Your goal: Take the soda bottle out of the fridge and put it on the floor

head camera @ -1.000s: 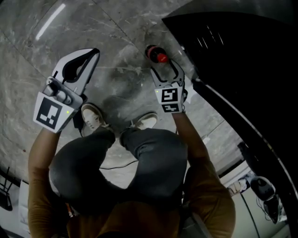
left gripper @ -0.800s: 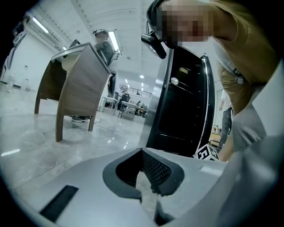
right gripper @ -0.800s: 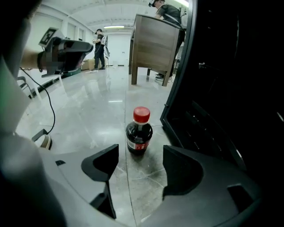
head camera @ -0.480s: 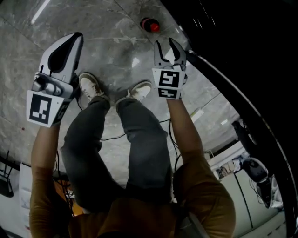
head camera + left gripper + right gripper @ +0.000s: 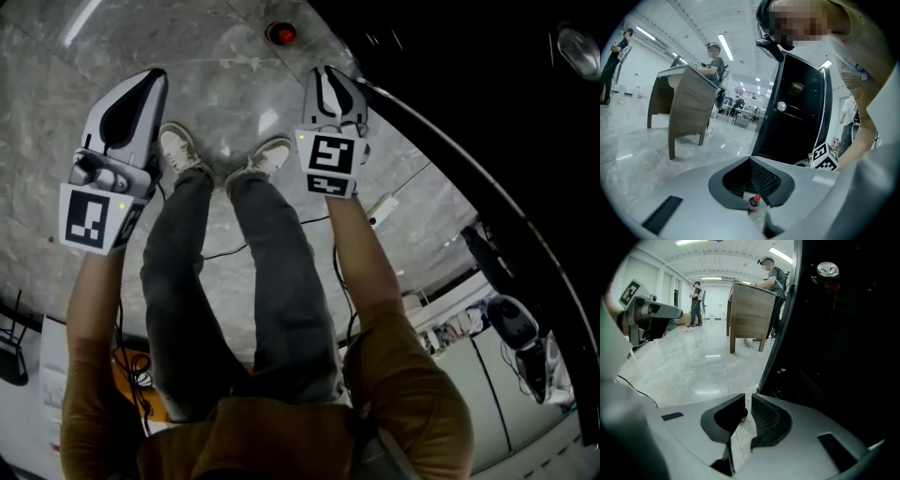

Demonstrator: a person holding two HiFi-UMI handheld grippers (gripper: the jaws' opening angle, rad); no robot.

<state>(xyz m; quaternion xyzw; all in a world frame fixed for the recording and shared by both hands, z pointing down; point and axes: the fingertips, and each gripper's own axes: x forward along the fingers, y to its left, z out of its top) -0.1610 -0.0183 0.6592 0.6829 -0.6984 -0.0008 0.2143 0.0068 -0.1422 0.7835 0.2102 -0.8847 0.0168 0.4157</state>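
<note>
The soda bottle point(image 5: 280, 35), dark with a red cap, stands upright on the grey marble floor beside the black fridge point(image 5: 487, 122). My right gripper point(image 5: 330, 73) hangs well above and nearer than the bottle. Its jaws are closing to a narrow slit with nothing between them. In the right gripper view point(image 5: 747, 397) a bit of the bottle point(image 5: 745, 414) shows past the slit. My left gripper point(image 5: 150, 77) is off to the left, shut and empty. Through the hollow of the left gripper point(image 5: 750, 158), the bottle point(image 5: 753, 202) shows far below.
My two shoes point(image 5: 178, 150) stand on the floor between the grippers, with a cable point(image 5: 225, 253) trailing behind them. A wooden desk point(image 5: 749, 315) with people at it stands further off. A silver can top point(image 5: 828, 269) shows inside the dark fridge.
The right jaws, wide around the bottle's neck a second ago, have let go and closed to a slit. Both grippers have risen away from the bottle, which stays on the floor.
</note>
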